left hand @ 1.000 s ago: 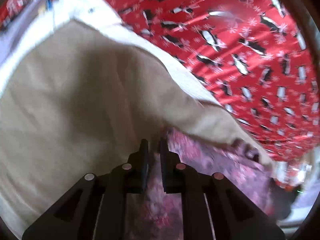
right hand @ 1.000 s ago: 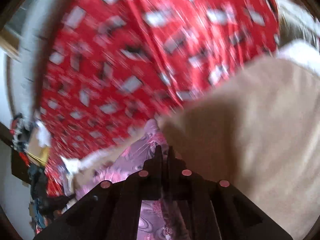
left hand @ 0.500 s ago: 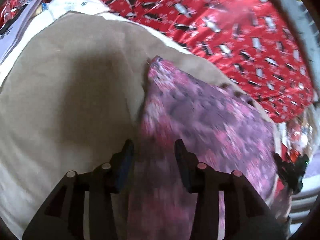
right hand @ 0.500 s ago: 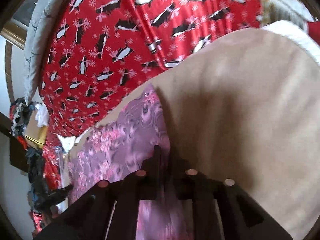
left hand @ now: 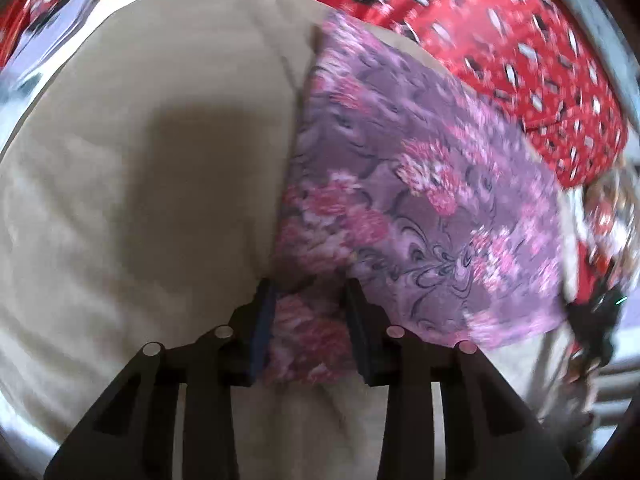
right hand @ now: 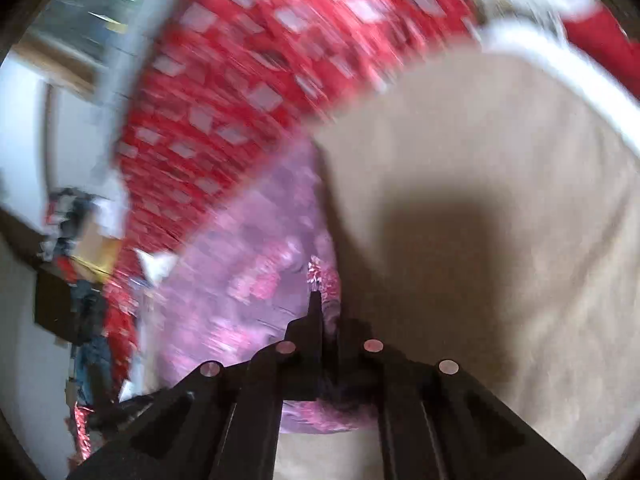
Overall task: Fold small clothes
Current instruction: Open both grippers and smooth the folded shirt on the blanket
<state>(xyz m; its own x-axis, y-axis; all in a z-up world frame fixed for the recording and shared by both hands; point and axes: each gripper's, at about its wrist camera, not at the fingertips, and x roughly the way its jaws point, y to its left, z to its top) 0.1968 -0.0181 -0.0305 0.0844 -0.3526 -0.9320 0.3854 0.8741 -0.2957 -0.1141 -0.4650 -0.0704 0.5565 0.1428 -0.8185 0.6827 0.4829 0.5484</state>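
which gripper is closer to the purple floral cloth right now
Right. The right gripper is shut on the purple floral cloth, pinching its edge. The left gripper is open, its fingers astride the cloth's near edge without clamping it.

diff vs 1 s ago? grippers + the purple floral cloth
The left gripper opened and let go of the purple floral cloth, which now lies spread on the beige pad. The right gripper stays shut on the cloth's corner. The red penguin-print sheet is unchanged.

Bed: red penguin-print cover; beige blanket lay on it, purple floral cloth atop.
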